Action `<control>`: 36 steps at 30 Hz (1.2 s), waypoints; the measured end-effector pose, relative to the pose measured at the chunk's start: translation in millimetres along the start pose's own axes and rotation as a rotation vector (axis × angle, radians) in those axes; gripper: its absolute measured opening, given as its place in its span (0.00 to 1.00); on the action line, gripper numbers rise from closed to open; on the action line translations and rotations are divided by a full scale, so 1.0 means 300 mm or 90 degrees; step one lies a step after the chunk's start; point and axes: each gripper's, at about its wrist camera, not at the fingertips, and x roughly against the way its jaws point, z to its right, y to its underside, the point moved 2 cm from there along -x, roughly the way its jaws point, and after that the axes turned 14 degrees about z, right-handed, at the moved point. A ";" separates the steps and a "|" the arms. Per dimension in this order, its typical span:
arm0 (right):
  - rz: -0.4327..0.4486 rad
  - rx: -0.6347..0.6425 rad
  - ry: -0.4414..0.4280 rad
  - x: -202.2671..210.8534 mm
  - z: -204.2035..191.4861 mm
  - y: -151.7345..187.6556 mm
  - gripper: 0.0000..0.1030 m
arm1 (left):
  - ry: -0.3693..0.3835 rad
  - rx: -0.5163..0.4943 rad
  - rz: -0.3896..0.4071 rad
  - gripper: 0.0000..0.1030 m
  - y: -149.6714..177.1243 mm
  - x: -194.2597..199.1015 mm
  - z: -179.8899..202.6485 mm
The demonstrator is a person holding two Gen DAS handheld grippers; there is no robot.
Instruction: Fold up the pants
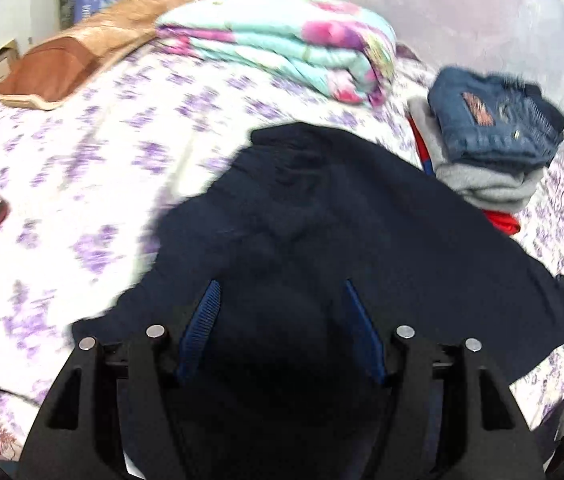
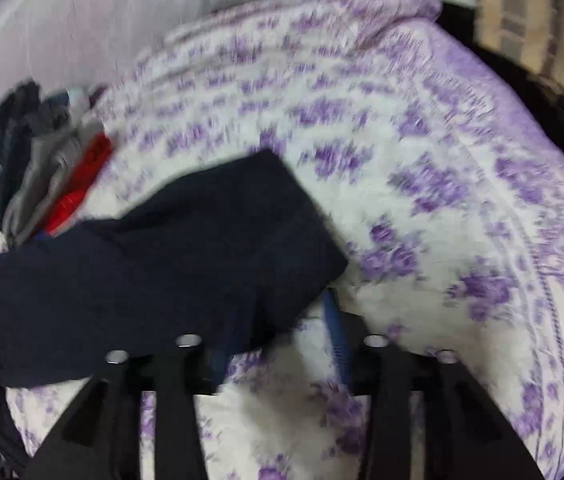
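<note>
Dark pants half-folded on the bed — both my grippers spread.

My left gripper (image 1: pixel 279 320) hangs apart over the navy pants (image 1: pixel 342 240), pinching nothing; my right gripper (image 2: pixel 277 328) gapes at their edge. Slack cloth could slide and spoil the fold — nothing pins it. One pair of pants, one stack of folded clothes (image 1: pixel 494 140), one quilt (image 1: pixel 282 40).
</note>
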 end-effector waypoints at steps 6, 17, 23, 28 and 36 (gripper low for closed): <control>0.088 -0.016 -0.018 0.215 0.000 0.067 0.78 | -0.080 0.058 0.034 0.71 0.043 0.190 -0.255; 0.063 -0.058 -0.086 0.496 0.052 0.363 0.94 | -0.009 0.070 -0.068 0.71 0.227 0.047 -0.221; -0.026 0.068 -0.154 0.382 -0.089 0.418 0.24 | -0.018 0.052 -0.031 0.47 0.209 0.057 -0.173; 0.059 0.081 -0.213 0.418 -0.164 0.232 0.11 | 0.008 0.118 -0.004 0.10 0.202 0.129 -0.263; 0.401 0.153 -0.371 0.877 -0.145 -0.062 0.11 | 0.042 0.116 -0.013 0.11 0.217 0.179 -0.211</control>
